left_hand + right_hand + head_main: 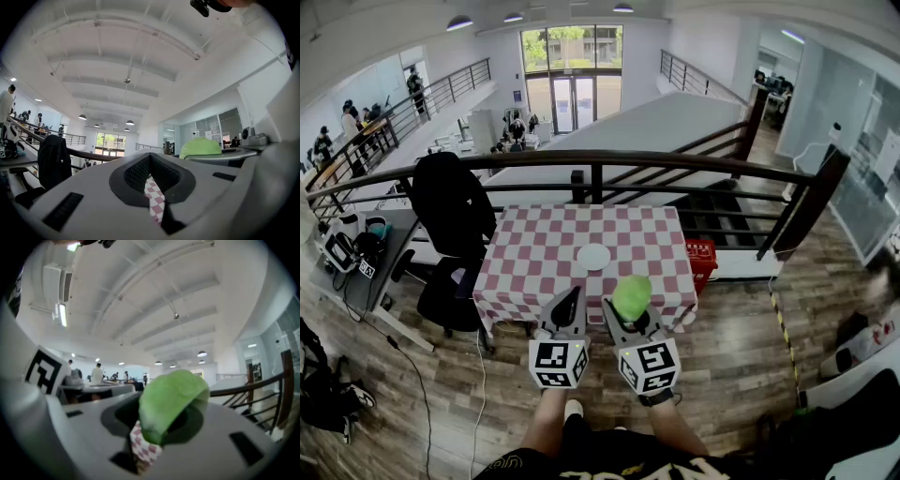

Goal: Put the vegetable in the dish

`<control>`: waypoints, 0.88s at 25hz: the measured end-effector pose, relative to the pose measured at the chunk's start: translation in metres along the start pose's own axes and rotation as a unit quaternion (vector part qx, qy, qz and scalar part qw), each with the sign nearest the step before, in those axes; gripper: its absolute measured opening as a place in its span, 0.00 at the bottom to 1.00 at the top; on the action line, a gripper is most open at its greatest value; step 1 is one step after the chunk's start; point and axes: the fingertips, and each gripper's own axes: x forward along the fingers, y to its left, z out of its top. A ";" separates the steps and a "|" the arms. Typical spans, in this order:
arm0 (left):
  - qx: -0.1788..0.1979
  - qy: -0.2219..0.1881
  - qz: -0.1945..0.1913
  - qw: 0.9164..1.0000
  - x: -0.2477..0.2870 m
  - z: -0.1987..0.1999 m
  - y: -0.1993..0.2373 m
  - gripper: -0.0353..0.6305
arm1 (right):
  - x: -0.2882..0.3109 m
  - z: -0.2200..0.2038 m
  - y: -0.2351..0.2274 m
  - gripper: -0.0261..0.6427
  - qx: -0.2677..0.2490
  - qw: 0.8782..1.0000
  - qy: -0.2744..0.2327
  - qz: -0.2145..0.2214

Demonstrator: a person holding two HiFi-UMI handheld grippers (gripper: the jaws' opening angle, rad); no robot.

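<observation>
Held green vegetable (632,294) clamped in right hand-held gripper (635,326), level, near worktop's (530,253) front edge and short of white dish (593,257), presumably for carrying across, with left hand-held gripper (569,306) clenched empty alongside, clear of the path.

Red-and-white checked worktop (534,253), white dish (593,257) near its front middle, right gripper (628,315) clamping a green vegetable (632,294) over the near edge, left gripper (571,300) just beside it with jaws together, black chair (448,292) at left, railing (600,159) behind, red crate (701,261) at right
</observation>
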 end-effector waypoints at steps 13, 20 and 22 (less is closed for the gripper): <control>-0.022 0.011 -0.012 1.000 0.018 -0.026 0.060 0.08 | 0.058 -0.027 0.011 0.25 0.017 0.999 0.037 -0.023; -0.031 0.014 -0.010 0.999 0.031 -0.031 0.115 0.08 | 0.112 -0.045 0.028 0.25 0.034 0.997 0.060 -0.017; -0.039 0.015 -0.006 0.999 0.033 -0.034 0.131 0.08 | 0.123 -0.048 0.031 0.25 0.031 0.997 0.065 -0.019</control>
